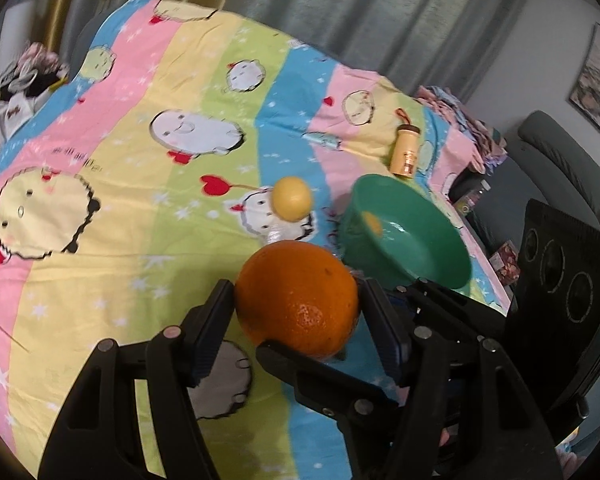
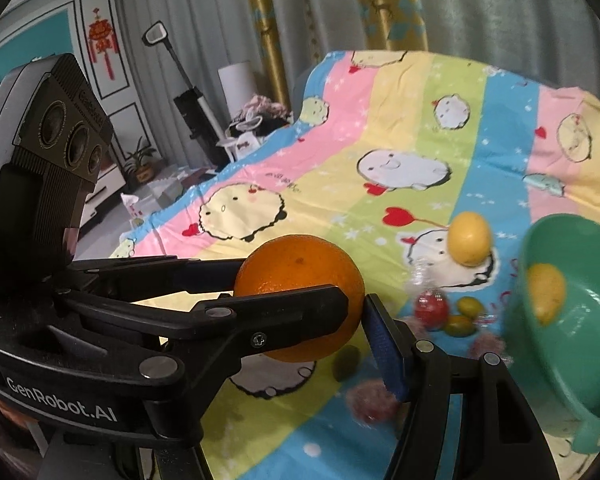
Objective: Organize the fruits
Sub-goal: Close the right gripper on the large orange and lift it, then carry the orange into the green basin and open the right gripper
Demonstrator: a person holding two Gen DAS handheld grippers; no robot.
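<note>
- left claw point(image 1: 298, 316) is about half open, both pads clamped on the orange point(image 1: 296, 300), which sits right between its tips.
- right claw point(image 2: 300, 312) is also about half open. its blue pad point(image 2: 384, 344) touches the orange's side and its other finger lies across the fruit's near face, so you seem to hold one fruit with both claws.
- the orange is up off the striped cloth point(image 1: 140, 240). the green bowl point(image 1: 412, 240) is ahead and to the right of the claws, one yellow fruit point(image 2: 546, 294) already in it.
- risk: two crossed grips on a round, smooth fruit. if your hands drift apart or twist unevenly, it can pop out and roll off the cloth.
- risk: the bowl looks tilted. a hard drop could tip it or knock out the fruit inside.
- risk: small fruits point(image 2: 460, 316) and a yellow fruit point(image 1: 292, 199) lie just beyond the claw tips. a low swing toward the bowl could scatter them.
- risk: letting go with one claw first may leave the orange off-centre in the other.
</note>
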